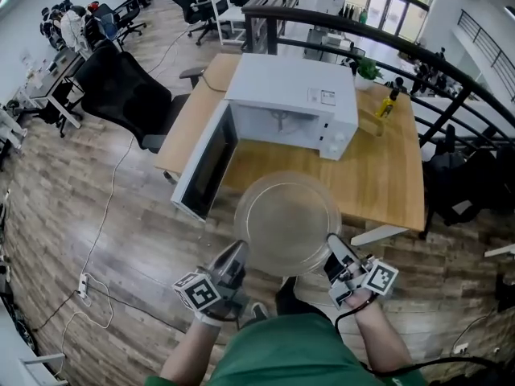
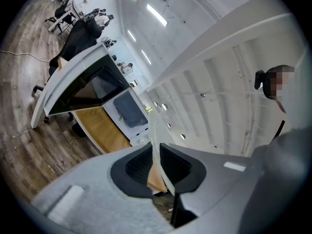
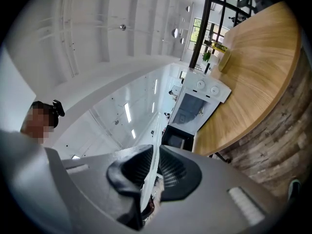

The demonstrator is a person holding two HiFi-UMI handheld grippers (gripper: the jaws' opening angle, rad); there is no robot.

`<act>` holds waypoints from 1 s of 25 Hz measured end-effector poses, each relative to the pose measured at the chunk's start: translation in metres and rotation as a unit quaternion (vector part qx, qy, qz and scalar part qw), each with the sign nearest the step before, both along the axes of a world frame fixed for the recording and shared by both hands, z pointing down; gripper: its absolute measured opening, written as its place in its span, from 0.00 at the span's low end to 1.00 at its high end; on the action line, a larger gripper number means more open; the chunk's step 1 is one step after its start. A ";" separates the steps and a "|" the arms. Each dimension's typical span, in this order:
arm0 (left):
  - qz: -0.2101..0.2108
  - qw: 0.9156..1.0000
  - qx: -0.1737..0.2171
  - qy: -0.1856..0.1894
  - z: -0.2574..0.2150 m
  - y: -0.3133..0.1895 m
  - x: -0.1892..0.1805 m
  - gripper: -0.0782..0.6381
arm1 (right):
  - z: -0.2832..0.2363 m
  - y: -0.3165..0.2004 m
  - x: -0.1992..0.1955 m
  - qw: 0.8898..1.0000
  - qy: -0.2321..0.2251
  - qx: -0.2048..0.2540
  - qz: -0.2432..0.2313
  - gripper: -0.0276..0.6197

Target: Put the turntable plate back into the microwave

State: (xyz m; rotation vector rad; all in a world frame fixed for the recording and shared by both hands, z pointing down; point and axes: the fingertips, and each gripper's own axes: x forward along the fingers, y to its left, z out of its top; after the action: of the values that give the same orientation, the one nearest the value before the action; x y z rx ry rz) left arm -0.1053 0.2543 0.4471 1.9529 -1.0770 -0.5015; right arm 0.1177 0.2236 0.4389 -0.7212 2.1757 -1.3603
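The left gripper (image 1: pixel 236 257) pinches the rim of the glass plate (image 1: pixel 287 222) at 7 o'clock, the right gripper (image 1: pixel 335 249) at 4, holding it in the air short of the open microwave (image 1: pixel 294 103) at 12. Both bites seem shallow, so an uneven pull could drop it.

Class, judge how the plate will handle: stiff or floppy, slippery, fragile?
Likely stiff: the plate spans flat between the left gripper and right gripper, held only at its rim. Probably slippery and breakable: it looks like clear, smooth glass.
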 end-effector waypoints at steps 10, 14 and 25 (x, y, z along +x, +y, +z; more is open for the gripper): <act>-0.020 0.999 -0.030 -0.014 0.023 -0.066 0.014 0.19 | 0.028 -0.079 0.011 0.999 0.007 -0.034 -0.027 0.10; -0.029 0.999 -0.037 -0.019 0.030 -0.083 0.015 0.19 | 0.038 -0.101 0.011 0.998 0.002 -0.044 -0.038 0.10; -0.028 0.998 -0.051 -0.025 0.062 -0.140 0.003 0.20 | 0.070 -0.153 0.002 0.997 0.002 -0.074 -0.025 0.10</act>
State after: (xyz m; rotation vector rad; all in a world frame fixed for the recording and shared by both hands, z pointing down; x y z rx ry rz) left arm -0.1021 0.1143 0.5093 1.8585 -1.1683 -0.4220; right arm 0.1195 0.0706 0.5088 -0.7287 2.1256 -1.5598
